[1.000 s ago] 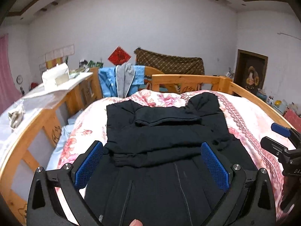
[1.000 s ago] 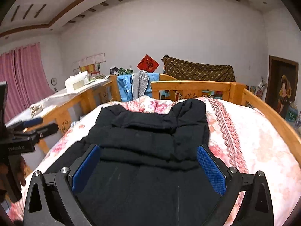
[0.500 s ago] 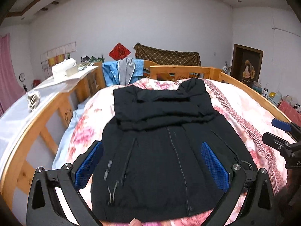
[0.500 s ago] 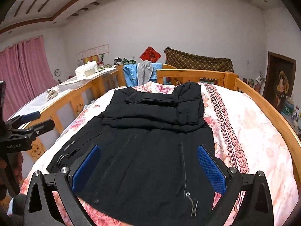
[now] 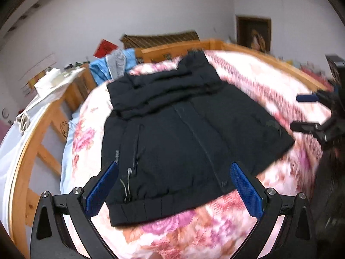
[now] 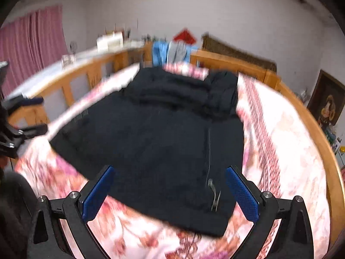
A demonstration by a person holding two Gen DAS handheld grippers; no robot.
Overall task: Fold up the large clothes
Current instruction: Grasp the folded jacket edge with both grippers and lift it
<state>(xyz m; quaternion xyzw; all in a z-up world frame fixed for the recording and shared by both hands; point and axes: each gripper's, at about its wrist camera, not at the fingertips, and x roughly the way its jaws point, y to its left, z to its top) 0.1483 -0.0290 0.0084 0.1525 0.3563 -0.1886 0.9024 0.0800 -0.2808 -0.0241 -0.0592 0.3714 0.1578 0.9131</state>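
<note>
Nearest in the left wrist view: left gripper (image 5: 174, 185), blue pads (image 5: 101, 188) spread wide, nothing between them, poised above the near hem of the jacket (image 5: 183, 133) without touching it. Nearest in the right wrist view: right gripper (image 6: 168, 191), likewise spread wide and empty, blue pads (image 6: 242, 194) either side of the jacket's (image 6: 155, 133) near right corner, above it.

Just beyond: black jacket lying flat on the floral quilt (image 5: 194, 231), front up, centre zip (image 5: 200, 138) running away from the cameras, metal zip pull (image 5: 129, 181) near the left hem, another pull (image 6: 213, 196) near the right hem. Hem nearest the grippers, bare quilt showing between hem and gripper frames. Farther up, sleeves folded across the chest in a bunched band (image 5: 168, 92); collar or hood end farthest off, too blurred to tell apart.

At the right edge of the left view: right gripper (image 5: 310, 112) side-on, fingers well apart, beside the jacket's right edge. At the left edge of the right view: left gripper (image 6: 25, 114), also parted, just off the jacket's left edge.

Around the quilt: wooden bed rail (image 6: 319, 133) curving along the right, more rail (image 5: 32, 133) on the left. Beyond the jacket: blue and grey clothes (image 5: 116, 63) draped over the headboard, patterned cloth (image 6: 235, 52) behind. Farther: red diamond (image 6: 185, 36) on the white wall, framed picture (image 5: 254, 33) to the right, pink curtain (image 6: 30, 45) at far left. Both views smeared by motion blur.
</note>
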